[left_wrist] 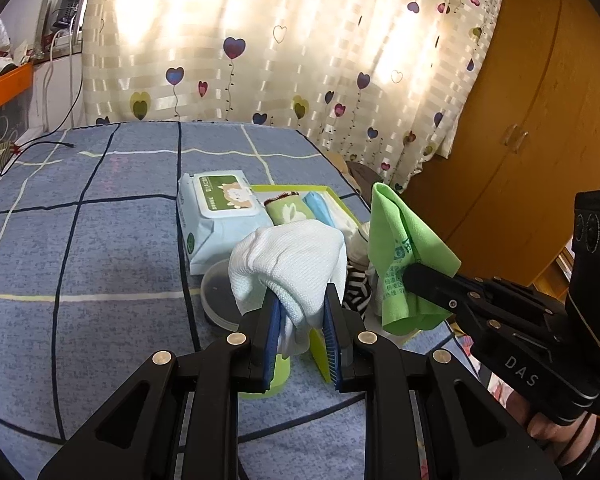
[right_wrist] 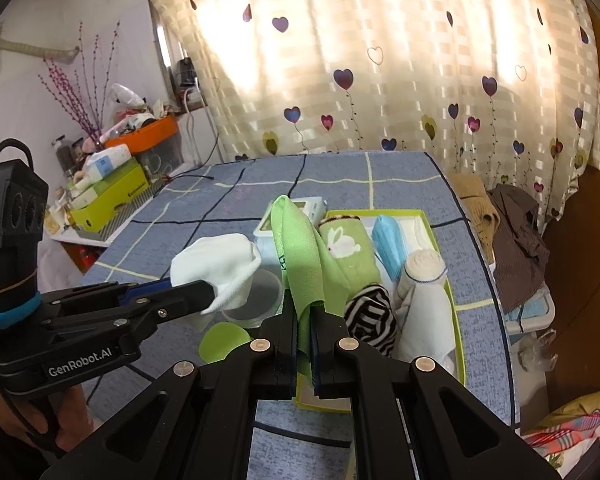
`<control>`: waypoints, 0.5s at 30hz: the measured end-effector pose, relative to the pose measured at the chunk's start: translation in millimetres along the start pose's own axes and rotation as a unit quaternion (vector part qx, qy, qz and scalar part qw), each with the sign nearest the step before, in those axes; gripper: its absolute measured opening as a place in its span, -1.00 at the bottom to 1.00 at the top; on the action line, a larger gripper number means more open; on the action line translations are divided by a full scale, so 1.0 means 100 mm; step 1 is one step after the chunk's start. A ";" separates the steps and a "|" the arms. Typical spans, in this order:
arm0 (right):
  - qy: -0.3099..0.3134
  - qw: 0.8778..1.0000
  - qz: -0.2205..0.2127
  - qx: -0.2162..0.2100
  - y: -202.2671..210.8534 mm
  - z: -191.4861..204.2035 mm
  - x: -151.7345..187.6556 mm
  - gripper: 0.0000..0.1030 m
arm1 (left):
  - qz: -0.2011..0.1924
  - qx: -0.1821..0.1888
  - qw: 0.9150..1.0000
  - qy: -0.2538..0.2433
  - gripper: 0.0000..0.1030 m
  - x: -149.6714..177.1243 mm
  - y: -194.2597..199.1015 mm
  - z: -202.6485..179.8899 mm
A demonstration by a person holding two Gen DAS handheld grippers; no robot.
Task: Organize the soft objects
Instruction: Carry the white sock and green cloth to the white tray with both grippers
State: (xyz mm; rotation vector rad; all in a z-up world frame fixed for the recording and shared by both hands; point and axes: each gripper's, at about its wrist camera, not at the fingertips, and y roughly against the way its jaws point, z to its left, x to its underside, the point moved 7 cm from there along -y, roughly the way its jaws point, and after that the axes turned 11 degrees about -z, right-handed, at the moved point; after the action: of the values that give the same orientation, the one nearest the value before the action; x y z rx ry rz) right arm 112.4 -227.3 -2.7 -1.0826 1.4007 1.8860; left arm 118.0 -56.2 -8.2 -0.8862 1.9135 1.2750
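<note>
Right wrist view: "GenRobot.AI" left gripper clamps white cloth (right gripper clamps green cloth).

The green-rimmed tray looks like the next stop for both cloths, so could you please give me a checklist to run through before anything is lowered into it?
1. Left tool gripping the white knitted cloth: ok, bunched between the pads.
2. Right tool gripping the light green microfibre cloth: ok, pinched at a fold.
3. Both cloths lifted off the blue checked bedcover: ok.
4. Free space in the green-rimmed tray: not ok, the rabbit-print towel, black-and-white striped roll and white rolls crowd it.
5. Near tray corner free: cannot tell, the tools hide it.
6. Tools apart: ok, a gap separates them.
</note>
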 end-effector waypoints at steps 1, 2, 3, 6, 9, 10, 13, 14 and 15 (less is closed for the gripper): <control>-0.001 1.000 0.001 0.001 0.00 -0.01 0.01 -0.90 | 0.001 0.000 1.000 0.000 -0.59 0.00 -0.01 0.00; -0.002 1.000 0.003 0.003 0.00 -0.04 0.03 -0.90 | 0.002 0.000 1.000 0.000 -0.59 0.00 -0.02 -0.01; -0.003 1.000 0.005 0.004 0.00 -0.06 0.04 -0.90 | 0.002 0.000 1.000 0.000 -0.59 0.01 -0.02 -0.02; -0.008 1.000 0.011 0.012 -0.01 -0.15 0.10 -0.90 | 0.005 0.000 1.000 -0.001 -0.59 0.02 -0.05 -0.03; -0.011 1.000 0.020 0.017 -0.04 -0.23 0.15 -0.90 | 0.009 0.002 1.000 -0.002 -0.59 0.03 -0.08 -0.06; -0.011 1.000 0.022 0.018 -0.05 -0.26 0.16 -0.90 | 0.010 0.003 1.000 -0.003 -0.59 0.04 -0.08 -0.07; -0.013 0.999 0.029 0.022 -0.08 -0.32 0.22 -0.90 | 0.015 0.004 1.000 -0.004 -0.59 0.06 -0.12 -0.09; -0.014 0.999 0.032 0.023 -0.10 -0.34 0.24 -0.90 | 0.017 0.005 1.000 -0.005 -0.59 0.07 -0.14 -0.10; -0.015 0.999 0.035 0.024 -0.11 -0.36 0.26 -0.90 | 0.018 0.006 1.000 -0.005 -0.59 0.07 -0.15 -0.11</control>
State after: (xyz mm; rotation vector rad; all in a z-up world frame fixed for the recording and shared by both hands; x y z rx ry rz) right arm 117.9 -259.0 -35.0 -0.9896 1.4779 1.8994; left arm 124.9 -71.7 -18.0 -0.8404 1.9353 1.2846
